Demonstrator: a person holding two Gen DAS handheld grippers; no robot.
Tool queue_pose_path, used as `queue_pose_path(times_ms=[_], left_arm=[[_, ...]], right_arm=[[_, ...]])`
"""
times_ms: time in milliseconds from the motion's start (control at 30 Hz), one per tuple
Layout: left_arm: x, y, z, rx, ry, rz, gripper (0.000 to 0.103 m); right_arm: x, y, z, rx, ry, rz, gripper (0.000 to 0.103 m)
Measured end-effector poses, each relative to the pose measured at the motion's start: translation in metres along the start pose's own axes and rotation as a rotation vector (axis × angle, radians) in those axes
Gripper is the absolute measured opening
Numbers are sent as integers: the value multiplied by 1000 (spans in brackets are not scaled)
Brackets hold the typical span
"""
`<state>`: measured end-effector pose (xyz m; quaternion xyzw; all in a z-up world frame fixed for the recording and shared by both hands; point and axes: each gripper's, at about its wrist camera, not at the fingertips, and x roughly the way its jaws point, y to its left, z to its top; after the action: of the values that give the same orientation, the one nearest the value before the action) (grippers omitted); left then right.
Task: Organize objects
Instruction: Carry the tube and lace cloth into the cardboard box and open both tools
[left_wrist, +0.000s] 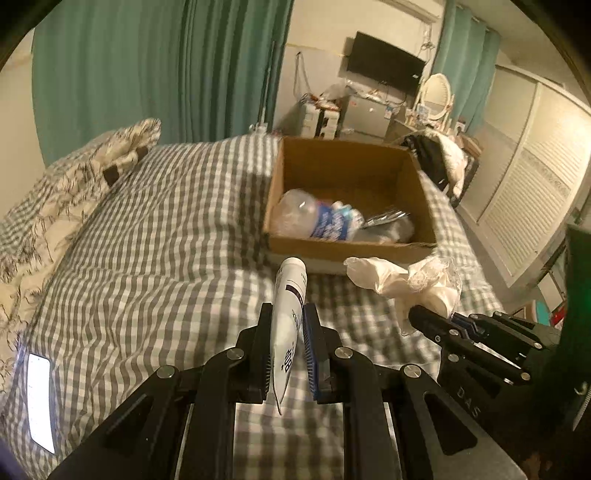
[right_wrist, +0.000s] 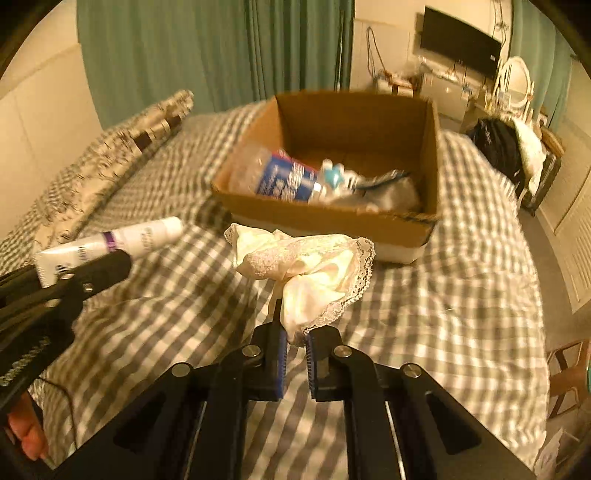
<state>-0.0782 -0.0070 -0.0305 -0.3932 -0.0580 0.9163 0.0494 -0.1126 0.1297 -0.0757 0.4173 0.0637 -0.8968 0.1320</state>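
Note:
My left gripper (left_wrist: 287, 317) is shut on a white tube (left_wrist: 289, 295) that points toward the cardboard box (left_wrist: 347, 251) on the bed. From the right wrist view the same tube (right_wrist: 144, 236) sticks out of the left gripper (right_wrist: 110, 262) at the left. My right gripper (right_wrist: 294, 332) is shut on a cream cloth with a lace edge (right_wrist: 317, 266), held above the checked cover just short of the box (right_wrist: 332, 218). In the left wrist view that cloth (left_wrist: 406, 277) hangs from the right gripper (left_wrist: 424, 314). Inside the box lie a crushed plastic bottle (left_wrist: 317, 218) and clear wrappers.
The bed has a grey and white checked cover (left_wrist: 166, 240) with patterned pillows (left_wrist: 74, 177) at the left. A lit phone (left_wrist: 40, 398) lies at the near left. Beyond the bed are green curtains, a wall TV (left_wrist: 384, 62), a cluttered dresser and louvred wardrobe doors (left_wrist: 524, 199).

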Motion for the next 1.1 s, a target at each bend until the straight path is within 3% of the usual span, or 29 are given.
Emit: queue_pose_path(times_ms=[300, 567, 633, 933, 1100], left_arm=[[-39, -34, 34, 79, -80, -49, 15], [-38, -55, 94, 124, -122, -109, 15], [-34, -59, 108, 144, -141, -88, 15], [37, -68, 166, 171, -153, -38, 15], [89, -57, 177, 135, -82, -59, 15]], right_arm=[[-84, -3, 26, -53, -169, 8, 8], [-115, -25, 72, -89, -271, -26, 8], [-116, -31, 88, -108, -289, -46, 8], [-70, -60, 148, -110, -279, -51, 8], [-16, -77, 165, -72, -221, -27, 8]])
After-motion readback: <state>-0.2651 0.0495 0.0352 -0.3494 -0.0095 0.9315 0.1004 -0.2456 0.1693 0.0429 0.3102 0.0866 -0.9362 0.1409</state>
